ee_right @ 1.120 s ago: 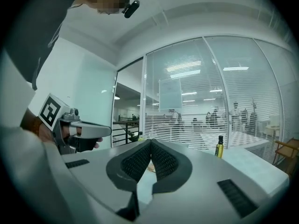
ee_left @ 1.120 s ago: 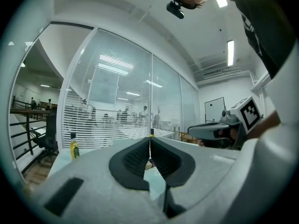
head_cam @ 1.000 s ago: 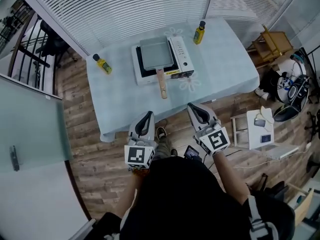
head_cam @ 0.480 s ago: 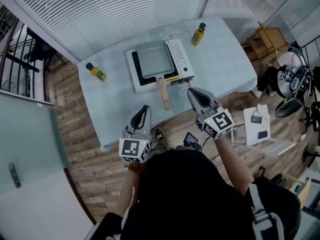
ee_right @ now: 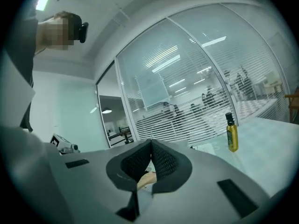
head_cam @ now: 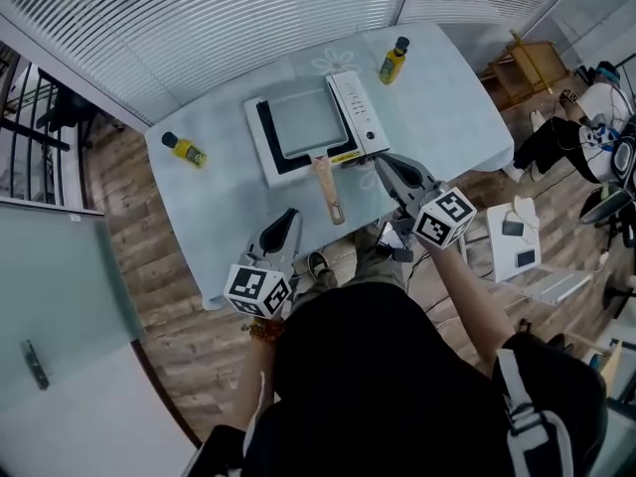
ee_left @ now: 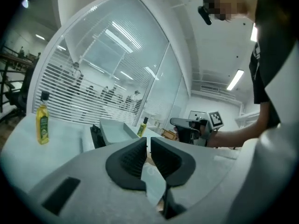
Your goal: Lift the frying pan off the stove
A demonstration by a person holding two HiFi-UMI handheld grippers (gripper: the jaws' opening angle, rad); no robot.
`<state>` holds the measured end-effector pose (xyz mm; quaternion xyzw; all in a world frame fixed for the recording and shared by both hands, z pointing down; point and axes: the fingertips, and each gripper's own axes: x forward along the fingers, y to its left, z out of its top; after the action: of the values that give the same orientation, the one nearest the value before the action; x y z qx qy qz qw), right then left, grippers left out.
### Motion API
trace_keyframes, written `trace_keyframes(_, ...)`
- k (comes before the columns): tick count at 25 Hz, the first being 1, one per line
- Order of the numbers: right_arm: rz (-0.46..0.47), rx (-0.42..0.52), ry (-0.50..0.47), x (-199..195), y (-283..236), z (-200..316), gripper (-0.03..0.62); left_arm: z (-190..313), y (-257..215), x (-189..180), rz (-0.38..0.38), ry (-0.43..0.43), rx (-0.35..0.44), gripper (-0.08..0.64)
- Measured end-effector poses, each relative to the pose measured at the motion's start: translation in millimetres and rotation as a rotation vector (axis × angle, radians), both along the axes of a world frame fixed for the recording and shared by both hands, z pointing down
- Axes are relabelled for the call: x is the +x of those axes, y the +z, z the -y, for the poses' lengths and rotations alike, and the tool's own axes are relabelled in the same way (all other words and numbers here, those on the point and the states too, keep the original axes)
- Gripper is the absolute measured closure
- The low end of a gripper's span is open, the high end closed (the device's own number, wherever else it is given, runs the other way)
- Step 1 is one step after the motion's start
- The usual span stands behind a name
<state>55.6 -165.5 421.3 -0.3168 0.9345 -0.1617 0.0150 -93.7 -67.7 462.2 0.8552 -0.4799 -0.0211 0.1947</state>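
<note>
Noted frying pan seated on stove at twelve o'clock, wooden handle toward six; judged rigid, pan-heavy, best clamped mid-handle; found left gripper and right gripper closed, empty.

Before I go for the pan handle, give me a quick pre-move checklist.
1. Frying pan sits on the stove: ok.
2. Wooden handle free, pointing toward the table's near edge: ok.
3. Right gripper jaws apart for the handle: not ok, shut, empty.
4. Left gripper jaws apart: not ok, shut, empty.
5. Near yellow bottle and far yellow bottle stand apart from the stove: ok.
6. Stove switched off: cannot tell.
</note>
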Motion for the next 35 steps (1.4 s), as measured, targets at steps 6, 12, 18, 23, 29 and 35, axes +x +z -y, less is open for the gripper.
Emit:
trace_keyframes(6,-0.049,-0.019,-0.096,-6.6,19.8,23.7,0.598,15.7,20.3,19.6,-0.044,0.080,-0.076,0.537)
trace_keyframes(12,-0.073,-0.041,-0.162,-14.4,40.9,30.3,0.598,18.8,47.6,30.4,-0.258,0.152,-0.237,0.405)
trace_keyframes(18,-0.068,-0.100,-0.244,-21.6,54.3,27.8,0.597,18.6,63.2,31.5,-0.442,0.165,-0.352,0.397)
trace_keyframes(23,-0.070,-0.175,-0.306,-27.8,66.3,24.4,0.540,22.4,73.0,40.9,-0.562,0.205,-0.420,0.379)
trace_keyframes(29,-0.063,-0.212,-0.307,-26.5,71.3,19.1,0.518,28.3,80.0,48.2,-0.624,0.190,-0.454,0.362)
trace_keyframes(35,-0.057,-0.225,-0.289,-23.9,73.6,16.5,0.518,31.1,77.0,61.3,-0.759,0.237,-0.510,0.343)
